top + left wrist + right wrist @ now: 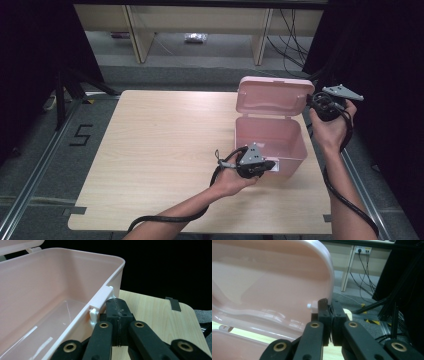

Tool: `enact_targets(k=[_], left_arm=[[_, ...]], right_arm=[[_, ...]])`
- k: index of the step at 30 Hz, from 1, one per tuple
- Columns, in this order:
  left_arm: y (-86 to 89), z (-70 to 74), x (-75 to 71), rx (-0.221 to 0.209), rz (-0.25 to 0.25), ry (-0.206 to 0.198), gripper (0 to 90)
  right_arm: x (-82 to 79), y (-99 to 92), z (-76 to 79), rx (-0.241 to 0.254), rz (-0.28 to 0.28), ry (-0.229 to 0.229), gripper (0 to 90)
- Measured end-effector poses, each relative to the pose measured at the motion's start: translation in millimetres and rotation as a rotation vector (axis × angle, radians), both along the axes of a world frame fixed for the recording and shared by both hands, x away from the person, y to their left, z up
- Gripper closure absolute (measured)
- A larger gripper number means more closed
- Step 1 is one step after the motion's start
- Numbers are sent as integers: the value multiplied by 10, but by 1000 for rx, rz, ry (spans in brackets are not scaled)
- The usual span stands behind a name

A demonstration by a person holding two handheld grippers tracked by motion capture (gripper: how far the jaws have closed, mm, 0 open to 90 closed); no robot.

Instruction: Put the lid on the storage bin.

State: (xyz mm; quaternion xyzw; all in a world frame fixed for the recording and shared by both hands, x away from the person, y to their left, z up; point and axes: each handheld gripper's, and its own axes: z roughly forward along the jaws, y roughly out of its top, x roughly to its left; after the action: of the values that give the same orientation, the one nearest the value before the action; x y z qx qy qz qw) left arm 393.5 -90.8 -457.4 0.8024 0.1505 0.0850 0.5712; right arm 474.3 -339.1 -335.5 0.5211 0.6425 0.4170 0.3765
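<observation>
A pink plastic box [296,146] stands open on the right half of the wooden table [160,150], its hinged lid [272,95] raised upright behind it. My left gripper [269,165] is at the box's front wall, jaws shut, with its tip [117,307] right against the pale latch tab [101,298] on the rim. The box's inside [37,282] holds nothing. My right gripper [314,101] is held up at the lid's right edge, jaws shut; its tip [330,307] sits just under the lid's [269,280] curved corner, beside a small white nub [308,305].
The box sits close to the table's right edge. A strip of grey tape [175,303] marks the table's rim. On the floor at left is a taped "5" [80,135]. Shelf legs [137,35] and cables [292,45] stand behind the table; black curtains flank both sides.
</observation>
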Motion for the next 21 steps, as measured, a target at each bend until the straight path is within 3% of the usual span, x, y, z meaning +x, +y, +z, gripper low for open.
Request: enact_targets(k=[3,7,16,19,21], left_arm=[[1,1,2,0,-1,0,900],[2,0,2,1,1,1,900],[2,-1,3,1,1,0,900],[2,0,4,1,0,0,900],[2,-1,3,1,0,-1,899]], right_arm=[[-17,-14,-12,-26,6,-15,894],[-52,4,-35,-4,-3,-22,894],[-121,-1,-62,-32,6,-42,893],[-152,16,-63,-7,-5,-26,892],[-151,-4,-65,-31,8,-38,891]])
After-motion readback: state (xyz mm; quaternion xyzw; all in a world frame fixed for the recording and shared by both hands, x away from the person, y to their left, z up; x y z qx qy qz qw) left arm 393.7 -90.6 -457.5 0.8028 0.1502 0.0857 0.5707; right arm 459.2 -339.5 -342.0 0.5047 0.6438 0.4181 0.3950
